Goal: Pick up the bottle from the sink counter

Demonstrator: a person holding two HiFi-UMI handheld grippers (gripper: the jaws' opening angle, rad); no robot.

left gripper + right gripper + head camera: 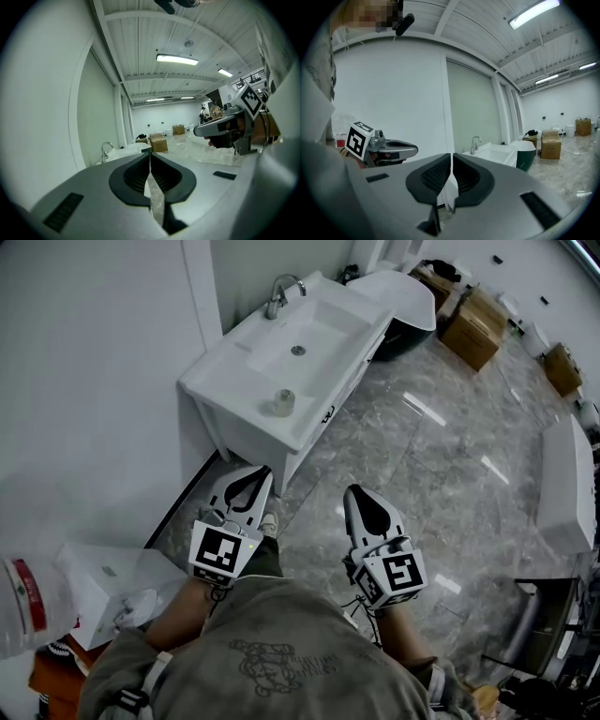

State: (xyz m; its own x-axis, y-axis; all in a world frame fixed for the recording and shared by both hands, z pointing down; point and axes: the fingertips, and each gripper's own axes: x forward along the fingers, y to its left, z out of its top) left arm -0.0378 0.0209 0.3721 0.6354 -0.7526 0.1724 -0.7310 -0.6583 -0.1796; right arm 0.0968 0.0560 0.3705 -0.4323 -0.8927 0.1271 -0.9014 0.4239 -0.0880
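A small pale bottle (284, 402) stands upright near the front edge of the white sink counter (225, 371), left of the basin and well in front of the faucet (277, 294). Both grippers hang over the floor short of the counter, side by side and pointing toward it. My left gripper (258, 472) is shut, its jaws pressed together with nothing between them. My right gripper (354, 491) is likewise shut and empty. The left gripper view shows the faucet (107, 149) far off and the right gripper (220, 126) beside it; the bottle is hidden in both gripper views.
A dark bathtub (408, 310) stands behind the counter, with cardboard boxes (473, 329) further back. A white tub (567, 484) lies at the right. White bags and a box (103, 582) sit against the wall at the lower left. Grey marble floor (441, 446) stretches between.
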